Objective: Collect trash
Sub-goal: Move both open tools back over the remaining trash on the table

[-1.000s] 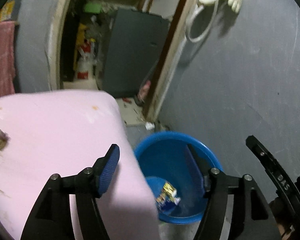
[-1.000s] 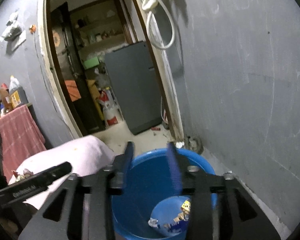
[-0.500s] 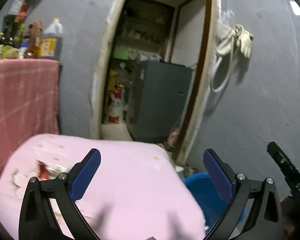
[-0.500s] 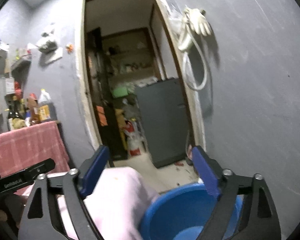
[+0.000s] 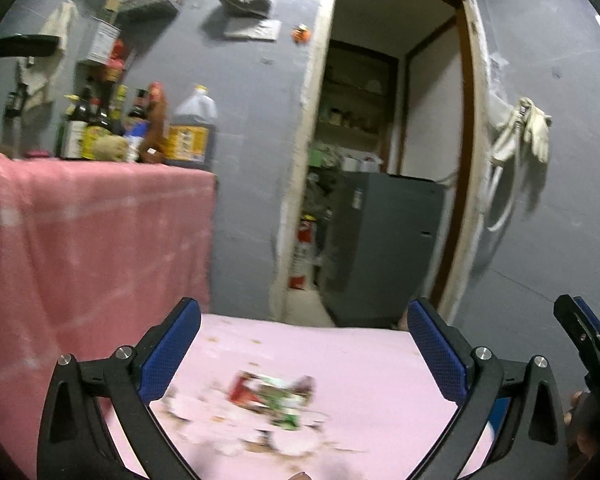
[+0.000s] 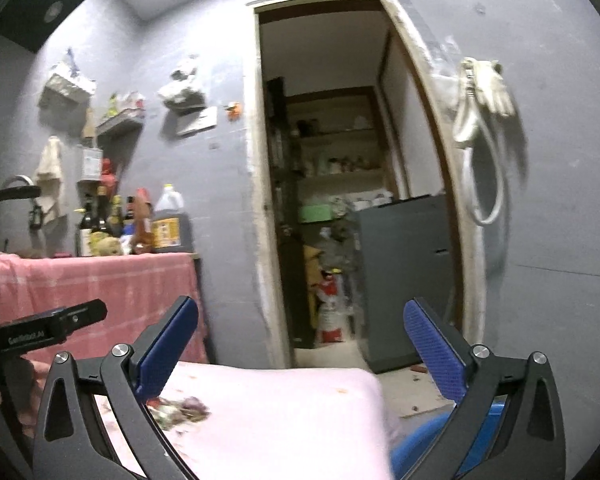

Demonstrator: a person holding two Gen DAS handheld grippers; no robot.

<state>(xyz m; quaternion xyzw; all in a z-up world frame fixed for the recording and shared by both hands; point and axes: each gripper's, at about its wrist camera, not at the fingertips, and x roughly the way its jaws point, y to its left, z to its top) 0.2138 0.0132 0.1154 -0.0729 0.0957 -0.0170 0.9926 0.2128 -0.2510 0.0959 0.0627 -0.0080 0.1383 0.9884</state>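
Observation:
A crumpled red, green and white wrapper [image 5: 274, 400] lies with crumbs and scraps on the pink table [image 5: 364, 360], blurred, between and just beyond my left fingers. My left gripper [image 5: 300, 352] is open and empty above it. My right gripper [image 6: 300, 348] is open and empty, higher up, facing the doorway. The same trash [image 6: 180, 410] shows by the right gripper's left finger. The blue bin [image 6: 420, 444] shows only as a rim at the table's right edge.
A counter draped in pink cloth [image 5: 92, 240] stands left, carrying bottles and a large oil jug [image 5: 190, 128]. A doorway [image 6: 340, 200] ahead opens onto a grey cabinet [image 5: 380, 240] and a red extinguisher [image 6: 330, 312]. Gloves and a hose [image 6: 484, 92] hang on the right wall.
Both grippers have lifted away from the blue bin and swung left toward the pink table. The right gripper's jaws have opened wide. The wrapper has come into the left view.

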